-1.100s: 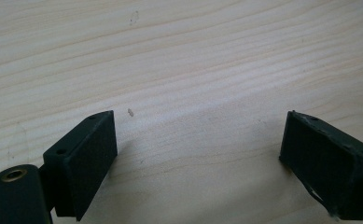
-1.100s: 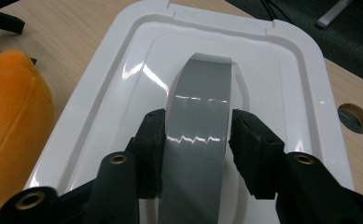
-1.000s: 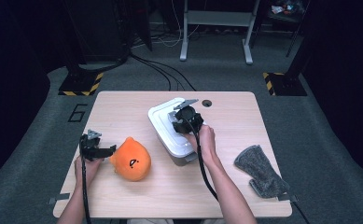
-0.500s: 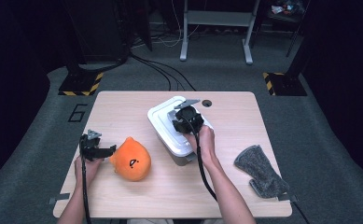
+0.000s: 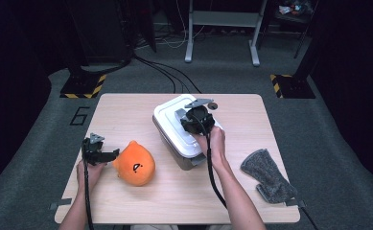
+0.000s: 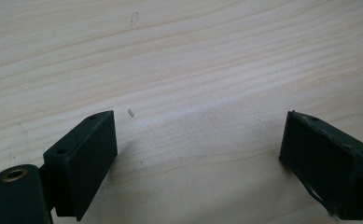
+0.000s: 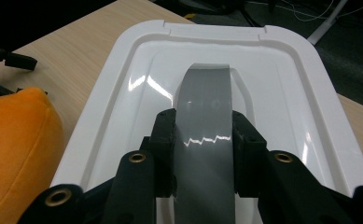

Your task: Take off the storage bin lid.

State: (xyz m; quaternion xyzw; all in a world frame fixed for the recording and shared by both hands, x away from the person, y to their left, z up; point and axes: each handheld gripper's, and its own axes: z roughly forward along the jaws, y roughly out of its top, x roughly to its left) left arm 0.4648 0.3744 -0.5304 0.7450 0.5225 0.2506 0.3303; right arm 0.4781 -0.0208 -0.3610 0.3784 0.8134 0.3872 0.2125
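A storage box (image 5: pixel 171 143) with a white lid (image 5: pixel 167 114) stands in the middle of the table. The lid (image 7: pixel 282 84) has a grey handle strap (image 7: pixel 206 100) across its centre. My right gripper (image 5: pixel 194 120) points down onto the lid, and in the right gripper view it (image 7: pixel 202 128) is shut on the handle, with a pad on each side. An orange plush toy (image 5: pixel 136 165) lies to the left of the box. Just left of the toy, my left gripper (image 5: pixel 106 155) rests low over the wood; in its own view it (image 6: pixel 198 140) is open with nothing between the pads.
The wooden table (image 5: pixel 126 108) has a grey cloth mitt (image 5: pixel 268 175) near its right front corner. The plush (image 7: pixel 16 140) lies close to the box's left side. Around the table, the dark floor holds cables and stand legs.
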